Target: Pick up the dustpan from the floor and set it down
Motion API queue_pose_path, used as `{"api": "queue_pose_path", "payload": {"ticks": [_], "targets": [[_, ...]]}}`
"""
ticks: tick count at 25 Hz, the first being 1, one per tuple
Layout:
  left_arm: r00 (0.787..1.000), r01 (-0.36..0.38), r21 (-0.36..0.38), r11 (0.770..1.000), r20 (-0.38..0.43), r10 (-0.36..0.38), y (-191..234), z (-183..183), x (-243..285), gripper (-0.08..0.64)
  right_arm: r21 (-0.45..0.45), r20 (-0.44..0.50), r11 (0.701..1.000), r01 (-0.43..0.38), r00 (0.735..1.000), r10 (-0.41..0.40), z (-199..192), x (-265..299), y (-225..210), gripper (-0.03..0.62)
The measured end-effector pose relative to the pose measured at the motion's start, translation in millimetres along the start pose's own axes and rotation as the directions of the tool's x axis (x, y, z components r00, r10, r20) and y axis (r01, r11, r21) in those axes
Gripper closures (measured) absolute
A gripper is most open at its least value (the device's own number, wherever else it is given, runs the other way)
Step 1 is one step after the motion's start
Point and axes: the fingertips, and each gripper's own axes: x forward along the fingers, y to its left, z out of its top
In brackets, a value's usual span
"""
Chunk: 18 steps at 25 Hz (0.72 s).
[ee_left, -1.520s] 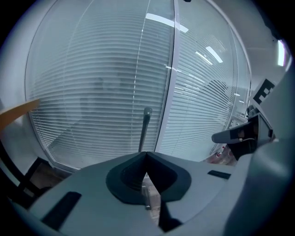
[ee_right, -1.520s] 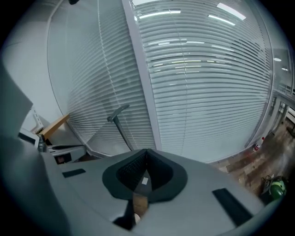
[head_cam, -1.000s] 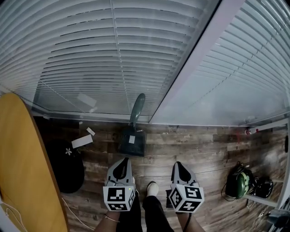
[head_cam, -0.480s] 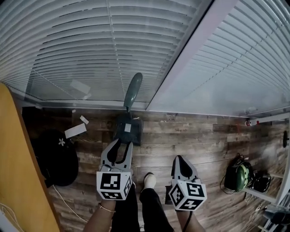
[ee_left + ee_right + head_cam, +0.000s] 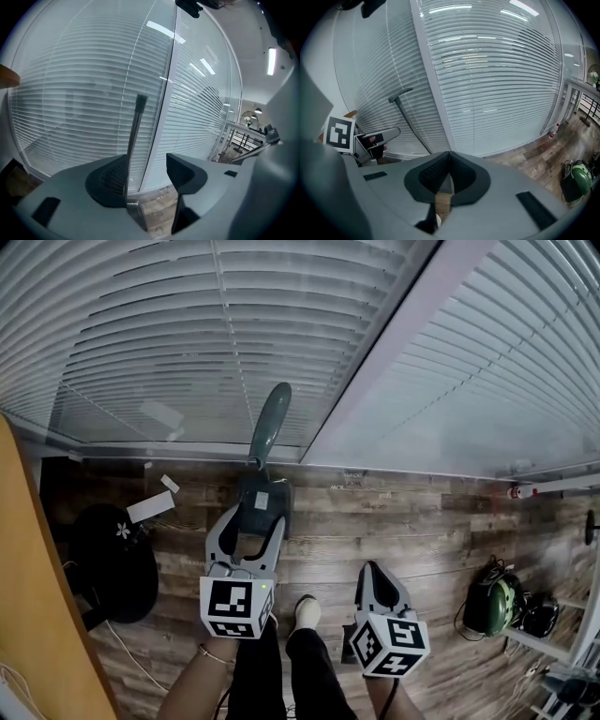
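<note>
The dustpan (image 5: 263, 503) stands on the wooden floor against the window, its dark teal pan down and its long handle (image 5: 270, 421) leaning up along the blinds. My left gripper (image 5: 251, 519) hangs just in front of and over the pan; its jaws are opening wide and the pads press on nothing. In the left gripper view the handle (image 5: 134, 136) rises in the gap beyond the left gripper (image 5: 147, 172), close to the left jaw. My right gripper (image 5: 378, 575) is lower right, shut and empty. The right gripper (image 5: 449, 161) view shows the handle (image 5: 406, 115) off to its left.
Slatted blinds and a white pillar (image 5: 394, 343) fill the wall ahead. A black round object (image 5: 117, 563) and a yellow tabletop edge (image 5: 33, 615) lie left, white paper scraps (image 5: 150, 507) near the wall. Green headphones (image 5: 494, 606) sit right. The person's white shoe (image 5: 306, 611) is between the grippers.
My left gripper moved forward to the dustpan and its jaws went from shut to wide open. The right gripper stayed low and shut.
</note>
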Motion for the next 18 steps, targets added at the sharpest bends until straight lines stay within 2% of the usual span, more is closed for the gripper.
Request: {"api": "queue_pose_path", "payload": {"ticks": [4, 12, 18], "targets": [[0.999, -0.028, 0.025, 0.999, 0.017, 0.028, 6, 4, 20, 0.299, -0.002, -0.015, 1.000, 0.002, 1.000, -0.002, -5, 0, -4, 0.560], [0.996, -0.069, 0.003, 0.998, 0.050, 0.069, 16, 19, 46, 0.299, 0.007, -0.032, 1.000, 0.010, 0.999, -0.010, -11, 2, -9, 0.560], [0.992, -0.106, 0.023, 0.994, 0.067, 0.105, 24, 26, 55, 0.299, 0.009, -0.033, 1.000, 0.017, 0.999, -0.017, -11, 5, -13, 0.560]]}}
